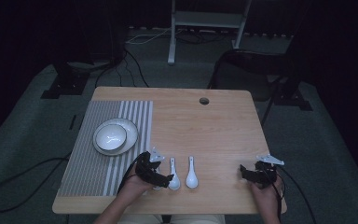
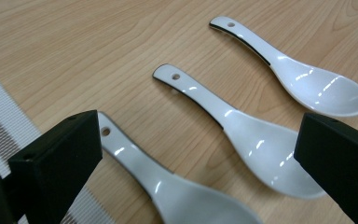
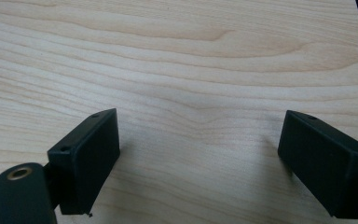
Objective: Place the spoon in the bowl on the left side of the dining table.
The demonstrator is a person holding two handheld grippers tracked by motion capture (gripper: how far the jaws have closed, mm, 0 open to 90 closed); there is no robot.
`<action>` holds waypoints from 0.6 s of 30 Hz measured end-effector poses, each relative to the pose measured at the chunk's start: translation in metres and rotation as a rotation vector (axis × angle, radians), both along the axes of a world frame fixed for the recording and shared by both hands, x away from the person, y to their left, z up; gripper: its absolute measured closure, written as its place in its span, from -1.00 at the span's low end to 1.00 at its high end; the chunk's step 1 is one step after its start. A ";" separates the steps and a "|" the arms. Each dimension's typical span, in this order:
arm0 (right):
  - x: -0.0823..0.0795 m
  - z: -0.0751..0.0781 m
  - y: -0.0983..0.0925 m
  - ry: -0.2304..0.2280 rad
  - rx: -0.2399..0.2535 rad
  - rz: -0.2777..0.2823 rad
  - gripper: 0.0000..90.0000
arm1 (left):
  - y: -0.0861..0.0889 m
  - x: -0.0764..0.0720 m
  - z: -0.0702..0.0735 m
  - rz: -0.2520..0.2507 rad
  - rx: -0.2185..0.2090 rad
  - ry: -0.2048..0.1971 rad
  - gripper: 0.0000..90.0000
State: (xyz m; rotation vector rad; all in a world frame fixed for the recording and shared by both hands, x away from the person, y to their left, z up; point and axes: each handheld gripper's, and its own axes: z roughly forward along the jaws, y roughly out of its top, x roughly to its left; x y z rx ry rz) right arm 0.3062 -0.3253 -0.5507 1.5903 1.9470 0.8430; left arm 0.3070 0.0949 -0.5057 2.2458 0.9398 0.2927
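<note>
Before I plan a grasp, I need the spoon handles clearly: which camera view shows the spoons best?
The left gripper view: three white spoons lie close up, the nearest spoon between the open left tool, each handle's hole visible. The high view shows them small, with the nearest partly behind the left tool. The right gripper view shows bare table.

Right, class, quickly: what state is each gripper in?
Left gripper: open over the nearest ceramic spoon, holding nothing.
Right gripper: open, empty, above the wooden table.
</note>
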 end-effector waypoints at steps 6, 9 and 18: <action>0.000 0.000 0.000 0.000 0.000 0.000 -0.73 | -0.014 0.008 -0.007 -0.007 0.009 0.026 -0.98; 0.000 0.000 0.000 0.000 0.000 0.000 -0.73 | -0.018 0.010 -0.009 -0.003 0.005 0.034 -0.98; 0.000 0.000 0.000 0.000 -0.001 0.000 -0.73 | -0.032 0.014 -0.014 0.001 0.036 0.060 -0.98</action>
